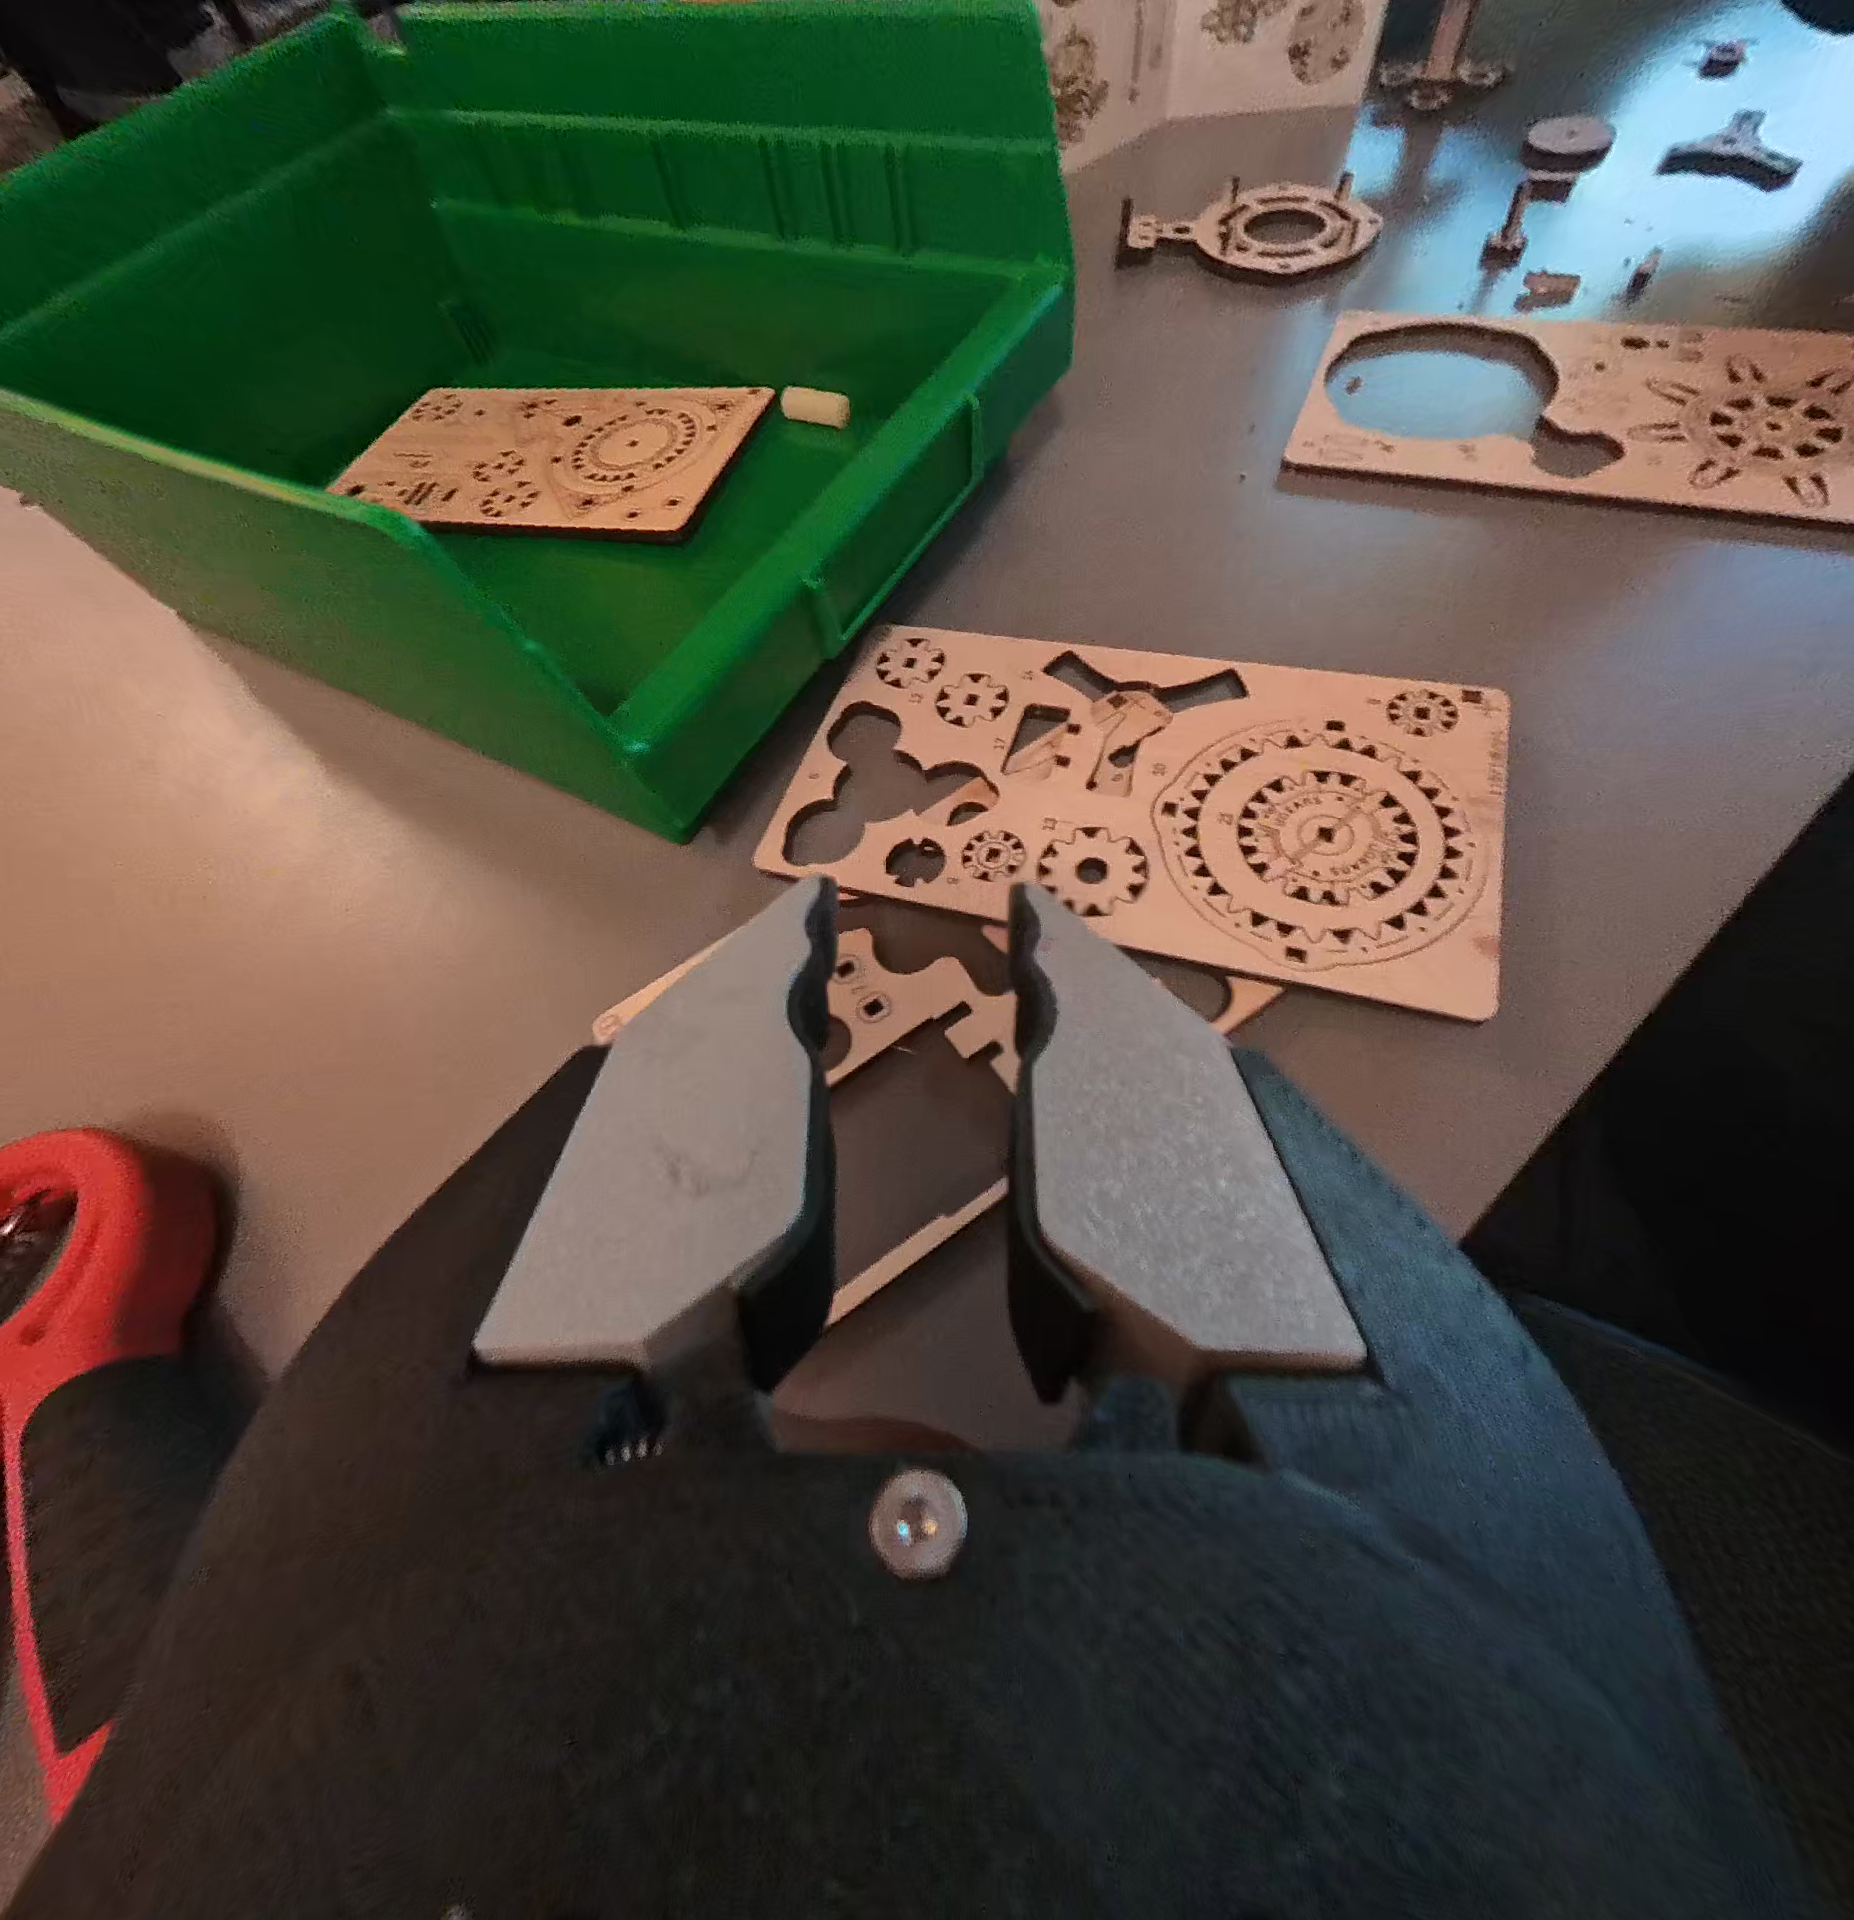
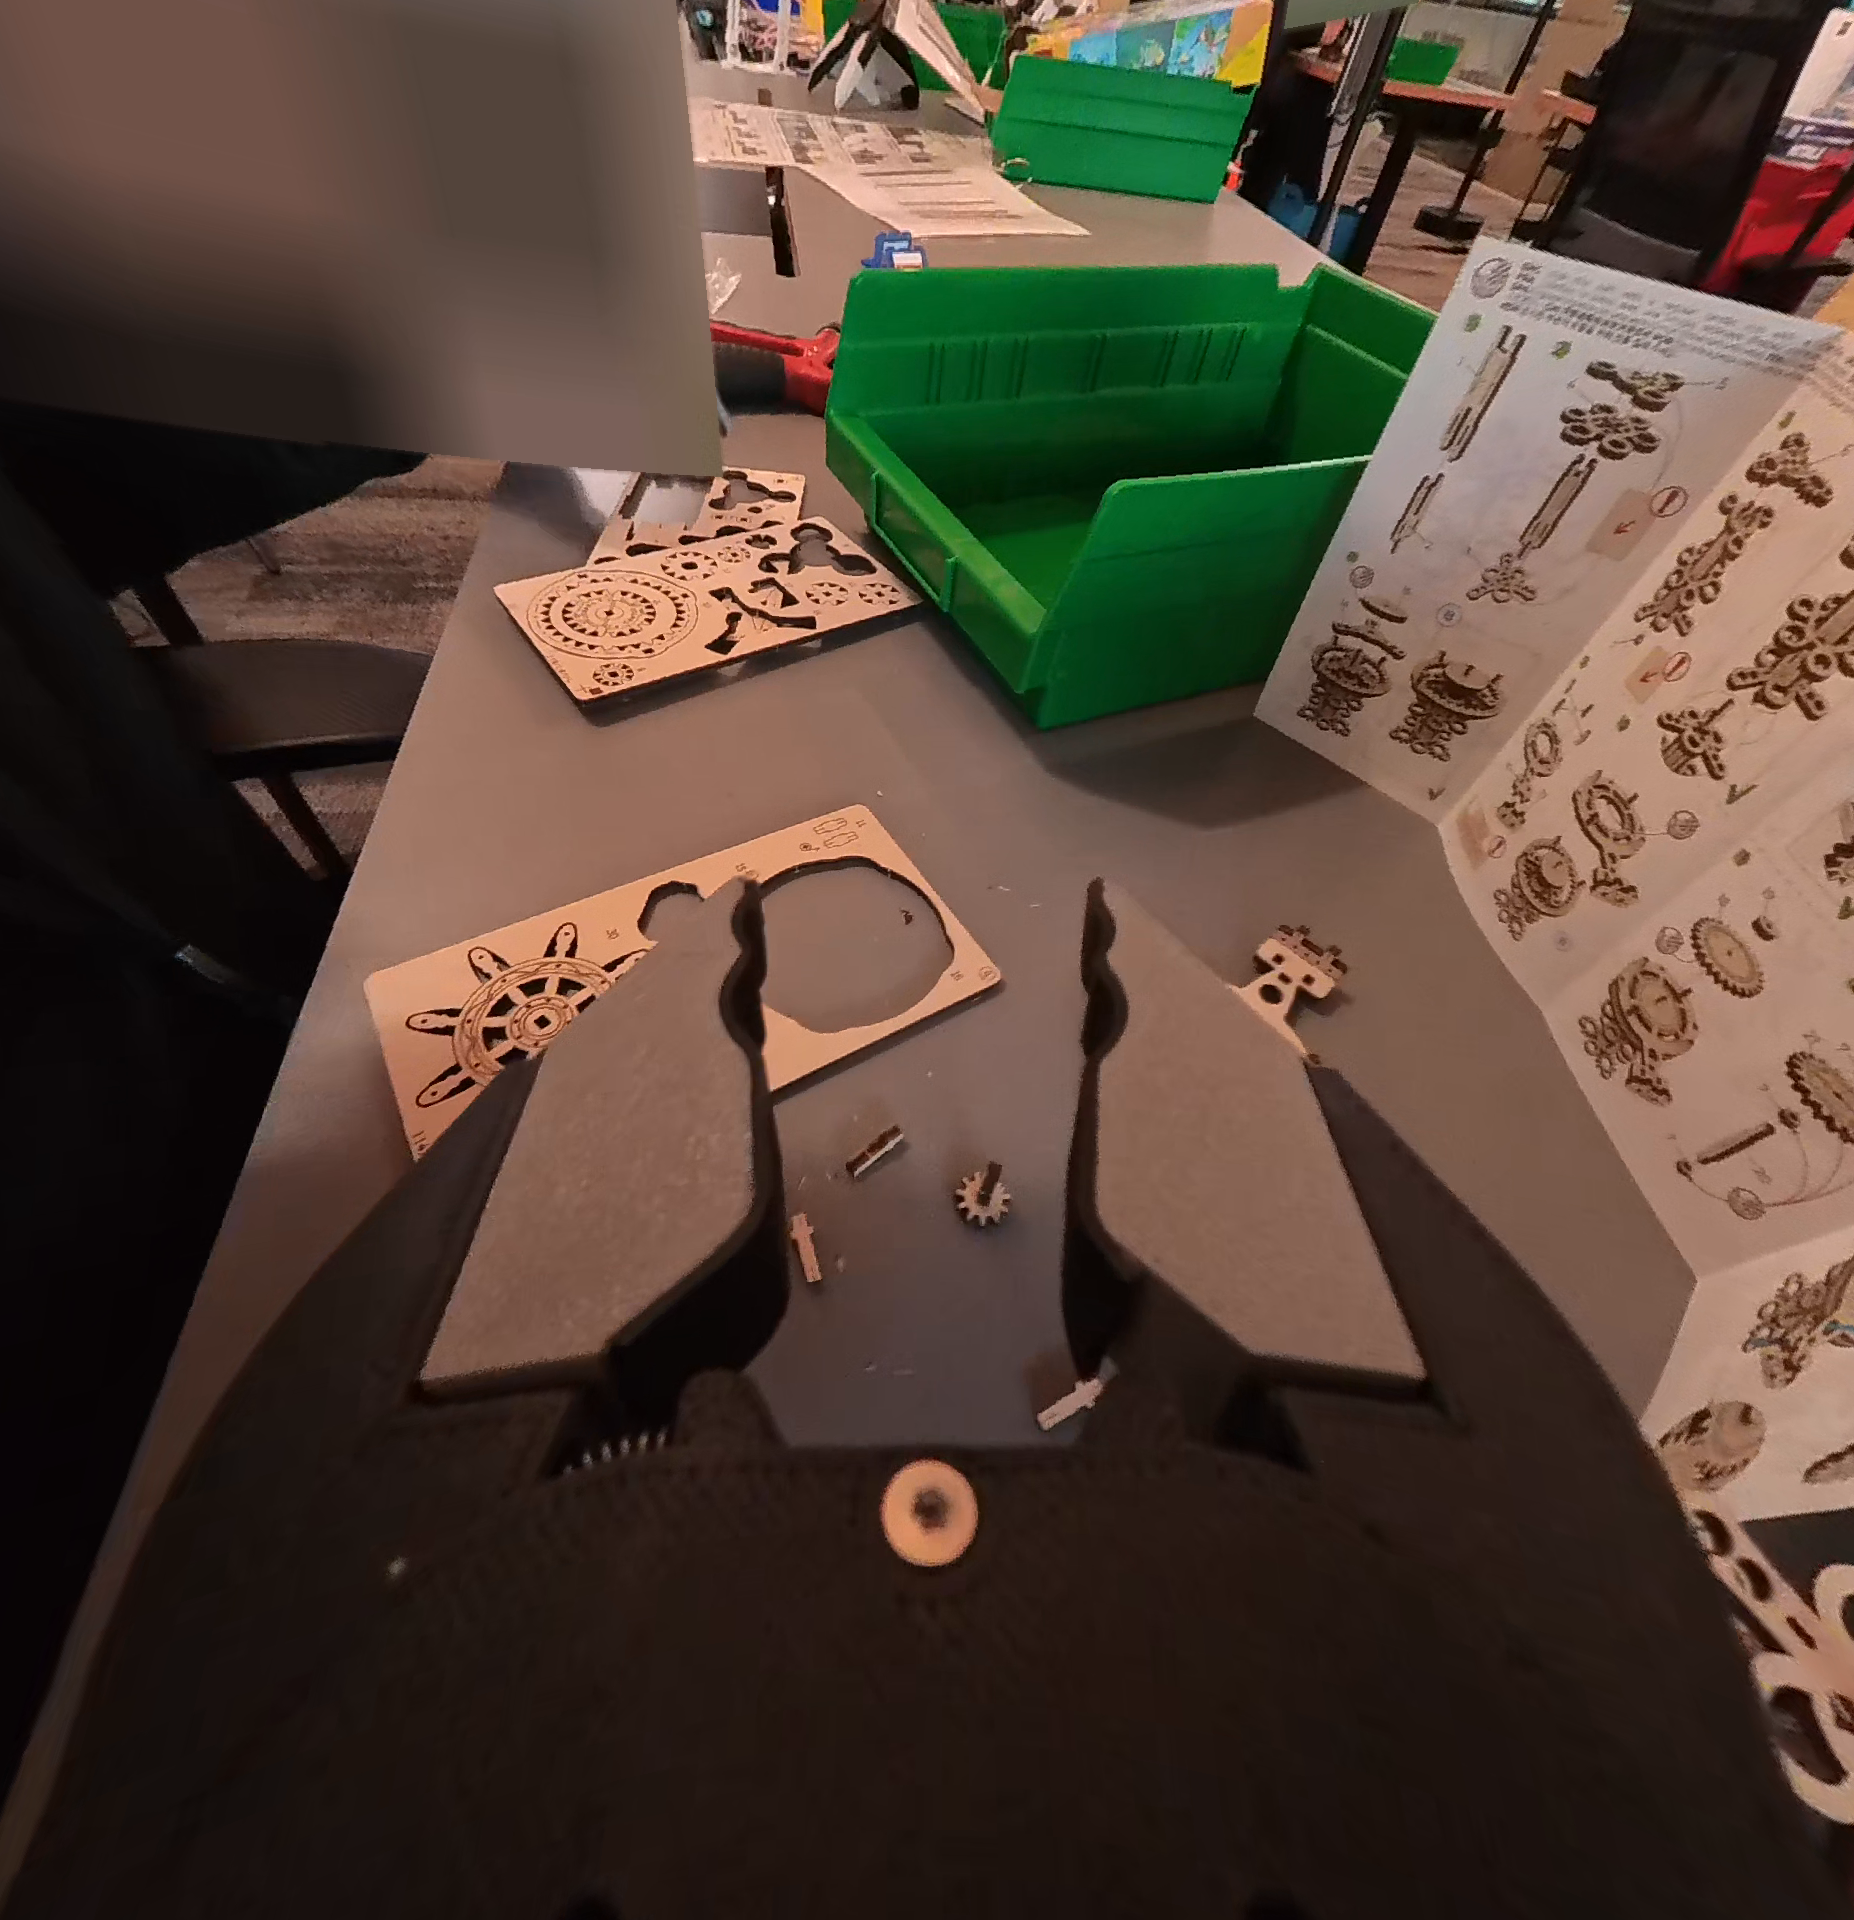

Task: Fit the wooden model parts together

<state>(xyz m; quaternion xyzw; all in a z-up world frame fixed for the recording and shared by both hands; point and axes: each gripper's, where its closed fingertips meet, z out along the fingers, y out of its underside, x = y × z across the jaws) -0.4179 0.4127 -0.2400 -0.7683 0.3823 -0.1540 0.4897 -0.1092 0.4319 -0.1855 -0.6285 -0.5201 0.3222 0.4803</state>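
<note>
In the left wrist view my left gripper (image 1: 918, 899) is open and empty, low over a partly punched wooden sheet (image 1: 902, 1023) that lies half under a gear sheet (image 1: 1162, 810). A ring-shaped wooden part (image 1: 1266, 229) lies farther off. In the right wrist view my right gripper (image 2: 921, 894) is wide open and empty above the grey table (image 2: 1006, 769). Between its fingers lie a small wooden gear (image 2: 982, 1195) and small wooden pieces (image 2: 873, 1151). A ship-wheel sheet (image 2: 549, 997) lies under its left finger. A slotted wooden part (image 2: 1292, 971) lies by its right finger.
A green bin (image 1: 694, 644) holds another wooden sheet (image 1: 559, 462) and a small pale cylinder (image 1: 814, 405); the bin (image 2: 1110, 644) also shows in the right wrist view. A folded instruction sheet (image 2: 1629, 727) stands at the right. A red-handled tool (image 1: 71, 1299) lies at the left. The table edge (image 2: 383, 810) runs along the left. The grippers' ends are close to 30 cm from one another.
</note>
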